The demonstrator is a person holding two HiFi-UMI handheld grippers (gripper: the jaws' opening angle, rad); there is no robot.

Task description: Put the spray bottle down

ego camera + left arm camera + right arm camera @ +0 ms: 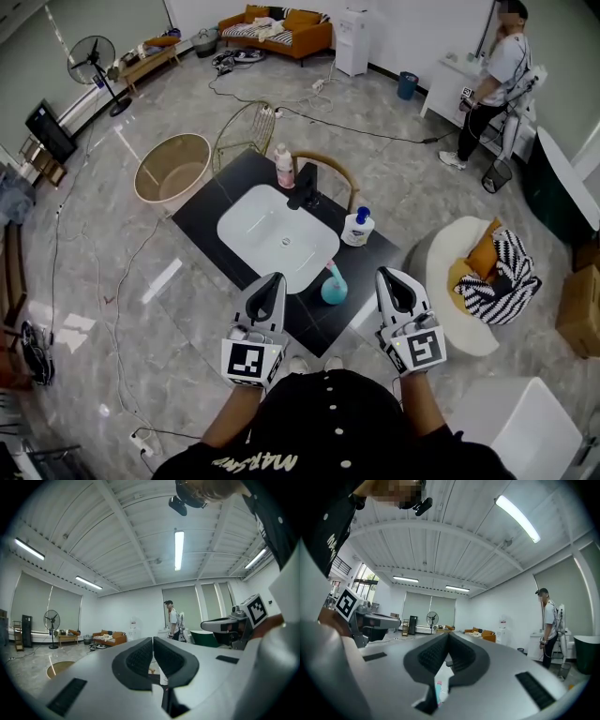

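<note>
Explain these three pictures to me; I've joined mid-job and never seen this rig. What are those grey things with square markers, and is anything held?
There is no robot. A person holds a two-jaw tool in each hand: the left gripper and the right gripper. The head view looks down from the person's head. Each gripper view looks along that gripper's own jaws. Both pairs of jaws are together and hold nothing. The black counter carries a white sink, a faucet, a pink bottle, a white bottle and the teal spray bottle.
</note>
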